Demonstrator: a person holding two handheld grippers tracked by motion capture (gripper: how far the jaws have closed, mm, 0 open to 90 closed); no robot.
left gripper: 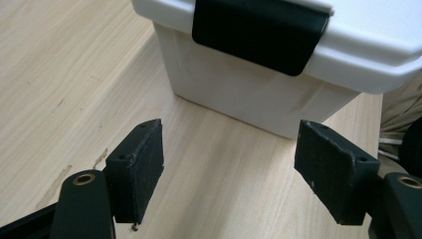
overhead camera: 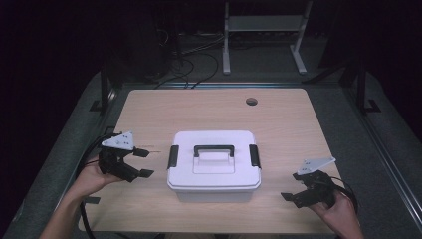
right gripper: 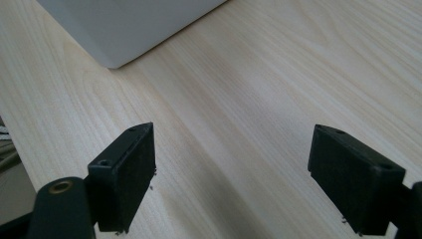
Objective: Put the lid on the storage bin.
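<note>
As seen from the high view, a white storage box (overhead camera: 214,167) sat at the centre of the wooden table (overhead camera: 283,119), its lid closed, with a black carry handle (overhead camera: 214,149) on top and a black latch (overhead camera: 172,156) on each short side. The left gripper (overhead camera: 144,163) was held by the person's left hand (overhead camera: 92,177) at the box's 9 o'clock, just beside it and not touching; its jaws were spread wide and pointed toward the box's left latch. The right gripper (overhead camera: 290,191) was held by the right hand (overhead camera: 338,211) at roughly the box's 4 o'clock, near the front right corner but apart from it; its jaws were likewise spread and empty. A round cable hole (overhead camera: 252,101) lay in the table at the box's 1 o'clock, well apart.

From the left gripper view, the two black jaws stood wide apart with bare tabletop between them. The box (left gripper: 259,84) occupied the 12 to 2 o'clock sector, near the jaw tips but not in contact. Its black latch (left gripper: 259,32) hung over the lid edge at 12 o'clock.

From the right gripper view, the jaws were also wide apart, gripping nothing, above bare wood grain. A lower corner of the white box (right gripper: 124,30) showed at 11 o'clock, clear of both jaws.
</note>
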